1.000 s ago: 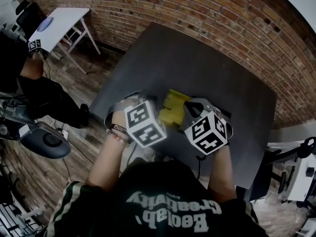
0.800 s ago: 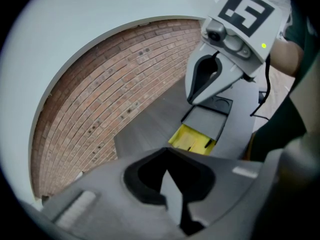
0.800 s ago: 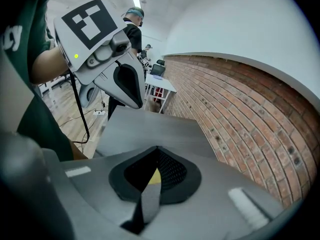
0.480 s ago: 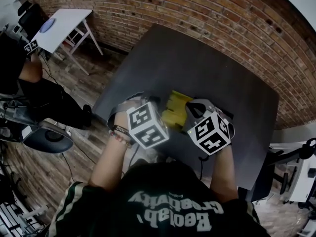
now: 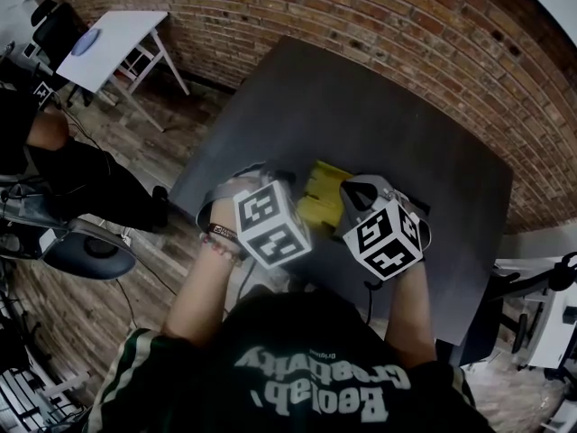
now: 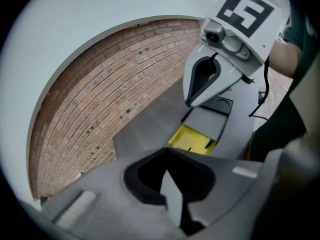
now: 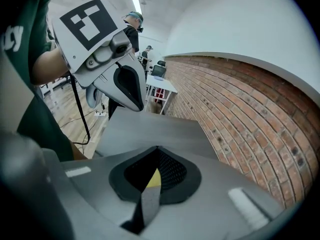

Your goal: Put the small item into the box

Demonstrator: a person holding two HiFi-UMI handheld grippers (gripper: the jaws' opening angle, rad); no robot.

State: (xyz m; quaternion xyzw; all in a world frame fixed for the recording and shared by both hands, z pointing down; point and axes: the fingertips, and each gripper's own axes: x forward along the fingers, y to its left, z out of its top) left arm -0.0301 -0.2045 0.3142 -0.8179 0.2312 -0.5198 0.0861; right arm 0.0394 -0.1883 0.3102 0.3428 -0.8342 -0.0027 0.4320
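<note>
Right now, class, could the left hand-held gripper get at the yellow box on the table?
Probably yes. The yellow box lies on the table just ahead of the left hand-held gripper with nothing between them; the right hand-held gripper hangs over its far side.

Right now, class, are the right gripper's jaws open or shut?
Shut. On the right gripper, its own view shows the jaws drawn to a thin slit, with only a sliver of the yellow box showing through.
</note>
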